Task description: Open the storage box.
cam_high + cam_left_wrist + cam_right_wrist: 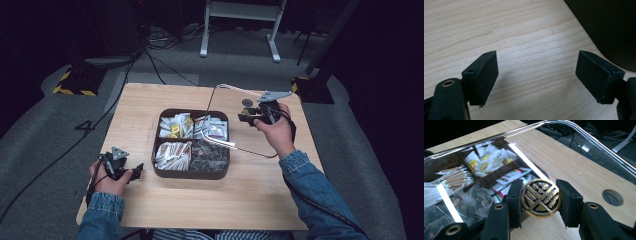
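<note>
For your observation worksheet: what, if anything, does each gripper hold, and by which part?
The right gripper holds the clear lid by its round gold-and-black knob, pinched at its sides. The left gripper holds nothing.

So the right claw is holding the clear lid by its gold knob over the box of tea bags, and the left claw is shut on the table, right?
Not quite: the left claw is open, nothing between its jaws, as the left gripper view shows. The rest stands.

The high view looks forward and down from the person's side, taking in the whole wooden table point(250, 200). The left gripper view sits very close above the tabletop near its left edge, beside what seems the compartment tray point(614, 30). The right gripper view looks across that tray point(486, 182), shared with the high view.
</note>
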Tool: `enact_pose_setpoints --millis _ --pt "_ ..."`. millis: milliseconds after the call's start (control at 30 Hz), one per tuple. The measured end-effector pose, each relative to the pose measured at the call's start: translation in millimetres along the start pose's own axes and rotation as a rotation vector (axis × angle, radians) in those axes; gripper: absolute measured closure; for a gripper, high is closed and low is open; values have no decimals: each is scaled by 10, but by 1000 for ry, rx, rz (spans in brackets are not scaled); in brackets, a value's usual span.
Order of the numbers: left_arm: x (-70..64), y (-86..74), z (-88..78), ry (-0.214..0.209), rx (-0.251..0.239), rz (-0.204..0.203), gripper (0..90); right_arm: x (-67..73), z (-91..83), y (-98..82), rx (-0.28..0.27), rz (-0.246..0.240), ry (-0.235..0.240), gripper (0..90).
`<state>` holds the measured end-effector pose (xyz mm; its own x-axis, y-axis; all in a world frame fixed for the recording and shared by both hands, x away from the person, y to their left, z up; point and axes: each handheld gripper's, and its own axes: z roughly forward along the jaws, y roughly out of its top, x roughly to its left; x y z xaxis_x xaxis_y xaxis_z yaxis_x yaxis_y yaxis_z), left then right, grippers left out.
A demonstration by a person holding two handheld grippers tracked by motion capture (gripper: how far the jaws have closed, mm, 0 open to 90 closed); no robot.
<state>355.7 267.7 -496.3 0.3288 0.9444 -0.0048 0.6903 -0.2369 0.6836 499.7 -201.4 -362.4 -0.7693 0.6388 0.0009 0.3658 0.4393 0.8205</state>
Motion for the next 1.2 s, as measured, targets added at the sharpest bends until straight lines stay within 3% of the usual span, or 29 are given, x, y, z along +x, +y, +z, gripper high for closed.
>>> enact_pose_setpoints --millis 567,967,1200 --pt "1 -17 10 17 24 17 188 -357 -156 -239 22 60 -59 590" --pt "13 -20 29 14 28 3 176 -541 -218 -435 47 102 -102 590" --pt "29 -29 35 8 23 1 169 -652 -233 -545 66 100 -119 590"
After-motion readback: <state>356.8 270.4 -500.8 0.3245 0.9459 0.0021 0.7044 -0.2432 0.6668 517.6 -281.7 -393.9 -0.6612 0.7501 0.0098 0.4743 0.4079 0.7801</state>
